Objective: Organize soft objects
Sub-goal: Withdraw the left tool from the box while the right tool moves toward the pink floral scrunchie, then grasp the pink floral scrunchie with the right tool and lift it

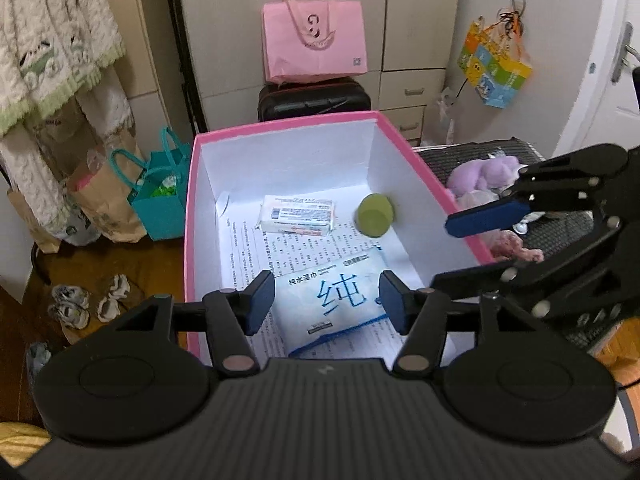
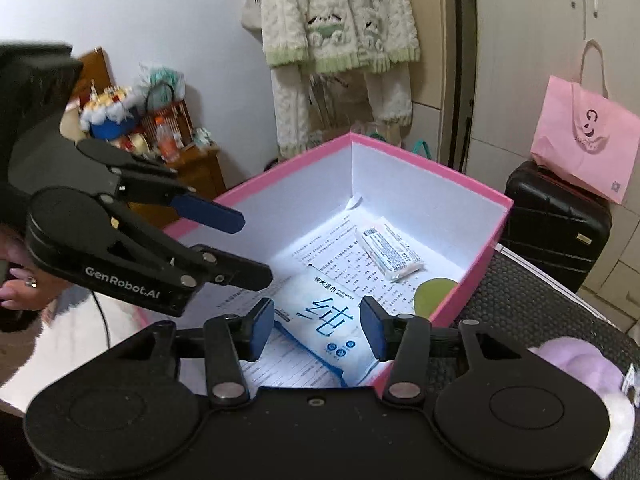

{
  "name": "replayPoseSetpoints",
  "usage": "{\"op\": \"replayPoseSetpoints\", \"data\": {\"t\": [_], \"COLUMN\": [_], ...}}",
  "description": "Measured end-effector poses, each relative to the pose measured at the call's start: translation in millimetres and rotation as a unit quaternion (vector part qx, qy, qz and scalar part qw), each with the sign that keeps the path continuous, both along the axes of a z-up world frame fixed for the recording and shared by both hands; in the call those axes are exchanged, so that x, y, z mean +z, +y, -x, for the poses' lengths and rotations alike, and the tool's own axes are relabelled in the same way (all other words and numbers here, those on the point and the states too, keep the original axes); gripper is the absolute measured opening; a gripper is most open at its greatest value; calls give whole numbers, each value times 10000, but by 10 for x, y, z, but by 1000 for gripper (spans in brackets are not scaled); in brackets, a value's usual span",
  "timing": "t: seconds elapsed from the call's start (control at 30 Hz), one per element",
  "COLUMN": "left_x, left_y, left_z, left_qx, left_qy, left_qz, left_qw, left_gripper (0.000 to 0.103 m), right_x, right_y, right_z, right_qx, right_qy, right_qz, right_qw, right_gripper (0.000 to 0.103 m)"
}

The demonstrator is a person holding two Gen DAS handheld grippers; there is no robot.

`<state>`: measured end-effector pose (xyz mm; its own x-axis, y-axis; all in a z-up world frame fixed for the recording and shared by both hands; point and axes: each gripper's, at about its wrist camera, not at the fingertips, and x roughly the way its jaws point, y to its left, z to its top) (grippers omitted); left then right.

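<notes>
A pink box [image 1: 280, 125] [image 2: 480, 190] with white walls holds a blue-and-white wet-wipes pack [image 1: 336, 300] [image 2: 324, 320], a small tissue pack [image 1: 298, 215] [image 2: 390, 254], a green ball [image 1: 375, 214] [image 2: 434, 294] and printed paper. My left gripper [image 1: 325, 300] [image 2: 256, 246] is open and empty above the wipes pack. My right gripper [image 2: 318, 330] [image 1: 452, 252] is open and empty over the box's near corner. A purple plush toy [image 1: 486, 174] [image 2: 584, 364] and a pink soft item [image 1: 516, 246] lie on the dark mat right of the box.
A black suitcase [image 1: 314, 100] [image 2: 556, 224] with a pink bag [image 1: 316, 42] [image 2: 584, 144] stands behind the box. Teal [image 1: 160, 196] and paper bags sit to the left on the floor. A fleece garment [image 2: 340, 20] hangs on the wall. A door [image 1: 612, 60] is at the right.
</notes>
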<state>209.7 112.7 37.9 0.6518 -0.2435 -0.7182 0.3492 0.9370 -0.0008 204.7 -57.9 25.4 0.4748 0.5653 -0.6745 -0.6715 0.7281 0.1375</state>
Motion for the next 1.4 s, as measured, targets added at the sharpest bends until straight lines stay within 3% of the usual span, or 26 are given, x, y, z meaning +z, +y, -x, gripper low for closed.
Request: {"op": "replayPoseSetpoints", "data": {"t": [0.5, 0.83, 1.1, 1.4], "left_x": [425, 486, 259, -192], "left_y": [-340, -804, -1163, -1383], "left_z": [772, 1197, 1301, 1274], "left_qx": [-615, -1498, -2009, -1899], "left_qy": [-512, -649, -504, -142], "left_qz": [-70, 2, -143, -126], "left_qw": [9968, 9866, 9782, 9816], "left_gripper": [62, 63, 63, 63], "right_x": [518, 570, 423, 131], "right_y": [-695, -1105, -1331, -1563], "right_z": [776, 1359, 1605, 1479], "right_qx": [-350, -759, -1046, -1155], "right_qy": [-645, -957, -1036, -685], "right_qz": [-112, -155, -135, -322], "right_qw": [9972, 9924, 9890, 9904], "right_gripper": [56, 57, 60, 61]}}
